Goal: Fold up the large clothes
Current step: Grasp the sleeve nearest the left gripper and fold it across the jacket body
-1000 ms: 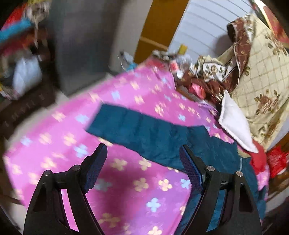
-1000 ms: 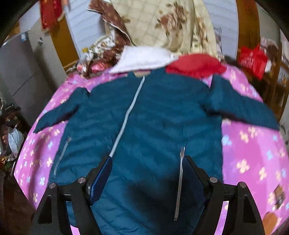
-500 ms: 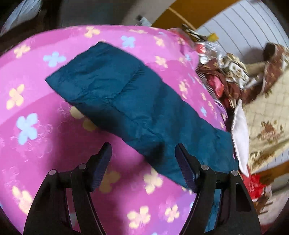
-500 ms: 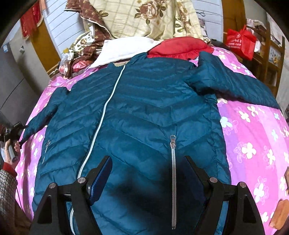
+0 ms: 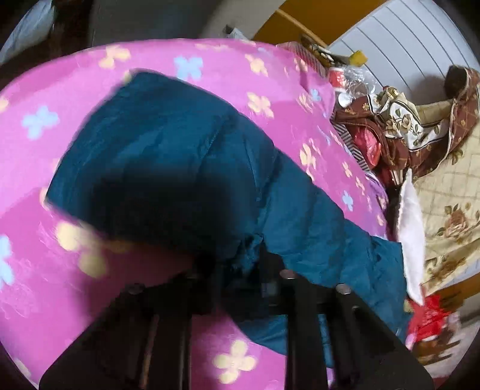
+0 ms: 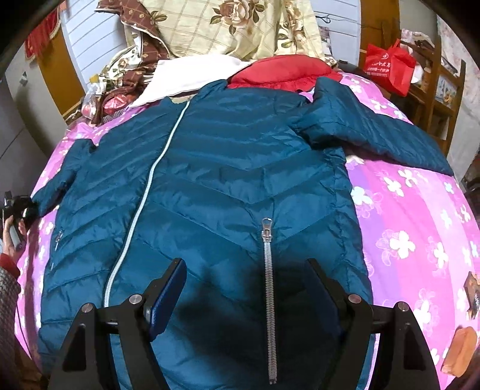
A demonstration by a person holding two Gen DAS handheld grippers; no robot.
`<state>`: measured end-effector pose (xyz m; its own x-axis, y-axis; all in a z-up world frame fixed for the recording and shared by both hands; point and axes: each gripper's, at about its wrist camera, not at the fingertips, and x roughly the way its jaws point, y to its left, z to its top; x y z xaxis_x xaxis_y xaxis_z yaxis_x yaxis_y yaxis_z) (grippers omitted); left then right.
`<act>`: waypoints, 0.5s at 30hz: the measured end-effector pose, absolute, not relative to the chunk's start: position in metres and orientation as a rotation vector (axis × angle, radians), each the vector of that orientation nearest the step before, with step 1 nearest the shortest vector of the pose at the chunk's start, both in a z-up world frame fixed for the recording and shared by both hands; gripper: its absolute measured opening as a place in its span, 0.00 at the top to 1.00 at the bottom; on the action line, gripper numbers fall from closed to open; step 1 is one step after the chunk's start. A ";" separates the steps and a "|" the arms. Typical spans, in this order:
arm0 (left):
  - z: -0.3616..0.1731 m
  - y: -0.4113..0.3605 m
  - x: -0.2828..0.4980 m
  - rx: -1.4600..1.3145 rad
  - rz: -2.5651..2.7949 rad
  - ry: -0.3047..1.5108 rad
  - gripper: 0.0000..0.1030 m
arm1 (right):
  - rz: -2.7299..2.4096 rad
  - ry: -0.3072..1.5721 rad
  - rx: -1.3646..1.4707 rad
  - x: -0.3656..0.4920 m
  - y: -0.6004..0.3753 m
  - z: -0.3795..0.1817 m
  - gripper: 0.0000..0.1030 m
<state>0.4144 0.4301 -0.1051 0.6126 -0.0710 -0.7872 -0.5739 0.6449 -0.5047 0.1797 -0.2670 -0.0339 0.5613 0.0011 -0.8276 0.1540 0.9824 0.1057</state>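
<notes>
A teal quilted jacket (image 6: 228, 186) lies front-up and spread out on a pink flowered bedspread (image 6: 414, 228), with a white front zipper and a silver pocket zipper. My right gripper (image 6: 246, 288) is open and empty, low over the jacket's hem, its fingers either side of the pocket zipper. In the left wrist view my left gripper (image 5: 240, 270) is shut on the jacket's left sleeve (image 5: 168, 156), pinching the fabric, which bunches up at the fingers. The left gripper also shows at the far left of the right wrist view (image 6: 18, 210), at the sleeve's cuff.
At the bed's head lie a red garment (image 6: 279, 72), a white cloth (image 6: 192, 75), a floral beige quilt (image 6: 234, 27) and brown patterned bedding (image 5: 399, 135). A red bag (image 6: 390, 69) hangs on wooden shelving at the right. A grey cabinet stands left.
My left gripper came down onto the left sleeve and shut on it, lifting the fabric. My right gripper moved lower and closer to the jacket's hem, staying open.
</notes>
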 end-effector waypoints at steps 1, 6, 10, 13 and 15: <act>-0.099 0.425 0.415 -0.801 0.352 0.876 0.89 | -0.094 0.969 0.176 0.179 -0.268 -0.033 0.25; -0.042 0.371 0.417 -0.620 0.275 0.826 0.90 | -0.089 0.938 0.182 0.173 -0.273 -0.026 0.25; 0.017 0.299 0.413 -0.528 0.096 0.764 0.90 | -0.075 0.917 0.208 0.166 -0.278 -0.021 0.25; 0.053 0.225 0.410 -0.427 -0.047 0.737 0.90 | -0.074 0.903 0.233 0.157 -0.284 -0.016 0.25; 0.066 0.167 0.407 -0.356 -0.152 0.725 0.90 | -0.079 0.890 0.256 0.150 -0.291 -0.011 0.25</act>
